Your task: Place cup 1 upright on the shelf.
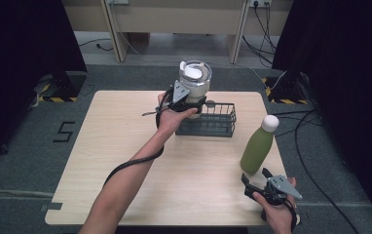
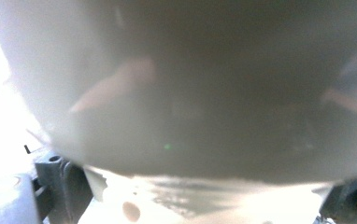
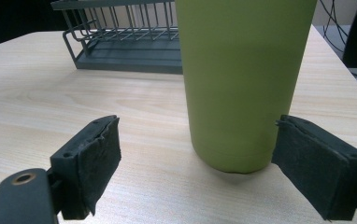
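A beige tumbler (image 1: 194, 83) with a clear lid is upright over the left end of a dark wire basket (image 1: 223, 127). My left gripper (image 1: 190, 103) is shut on its lower body. In the left gripper view the tumbler's wall (image 2: 190, 84) is blurred and very close, spanning from one jaw to the other. A green bottle (image 1: 257, 150) with a white cap stands on the table at the right. My right gripper (image 1: 255, 175) is open just in front of it, near the front edge. In the right gripper view the bottle (image 3: 242, 79) stands just beyond the pads (image 3: 97, 158), apart from them.
The light wooden table (image 1: 125, 146) has bare room on its left half and in the middle. The wire basket (image 3: 120, 42) lies behind and left of the bottle. Cables trail from both grippers, and dark curtains flank the table.
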Demonstrator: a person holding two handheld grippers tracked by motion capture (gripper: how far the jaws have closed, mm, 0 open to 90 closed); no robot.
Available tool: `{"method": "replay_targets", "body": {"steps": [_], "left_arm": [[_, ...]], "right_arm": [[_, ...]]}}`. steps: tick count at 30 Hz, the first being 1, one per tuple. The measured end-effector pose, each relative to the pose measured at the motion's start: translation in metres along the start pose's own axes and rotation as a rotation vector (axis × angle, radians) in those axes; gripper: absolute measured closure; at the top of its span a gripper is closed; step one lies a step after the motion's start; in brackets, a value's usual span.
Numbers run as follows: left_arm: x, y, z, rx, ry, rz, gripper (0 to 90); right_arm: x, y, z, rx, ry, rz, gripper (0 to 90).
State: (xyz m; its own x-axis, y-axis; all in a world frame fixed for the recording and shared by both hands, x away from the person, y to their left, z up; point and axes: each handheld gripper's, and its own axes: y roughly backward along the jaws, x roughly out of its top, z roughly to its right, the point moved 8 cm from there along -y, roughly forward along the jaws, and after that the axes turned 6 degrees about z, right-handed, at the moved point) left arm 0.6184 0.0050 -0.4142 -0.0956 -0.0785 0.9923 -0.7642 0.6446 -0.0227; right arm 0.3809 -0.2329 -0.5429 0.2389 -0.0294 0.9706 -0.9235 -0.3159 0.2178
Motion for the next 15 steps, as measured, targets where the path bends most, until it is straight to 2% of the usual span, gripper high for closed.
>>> {"method": "replay_targets", "body": {"steps": [3, 15], "left_arm": [[-0.003, 0.000, 0.000, 0.003, -0.005, -0.001, 9.9], [-0.020, -0.001, -0.002, 0.012, 0.023, -0.037, 9.9]], "right_arm": [[0.000, 0.000, 0.001, 0.002, 0.014, 0.003, 14.9], [0.000, 0.000, 0.000, 0.002, 0.007, -0.003, 14.9]]}}
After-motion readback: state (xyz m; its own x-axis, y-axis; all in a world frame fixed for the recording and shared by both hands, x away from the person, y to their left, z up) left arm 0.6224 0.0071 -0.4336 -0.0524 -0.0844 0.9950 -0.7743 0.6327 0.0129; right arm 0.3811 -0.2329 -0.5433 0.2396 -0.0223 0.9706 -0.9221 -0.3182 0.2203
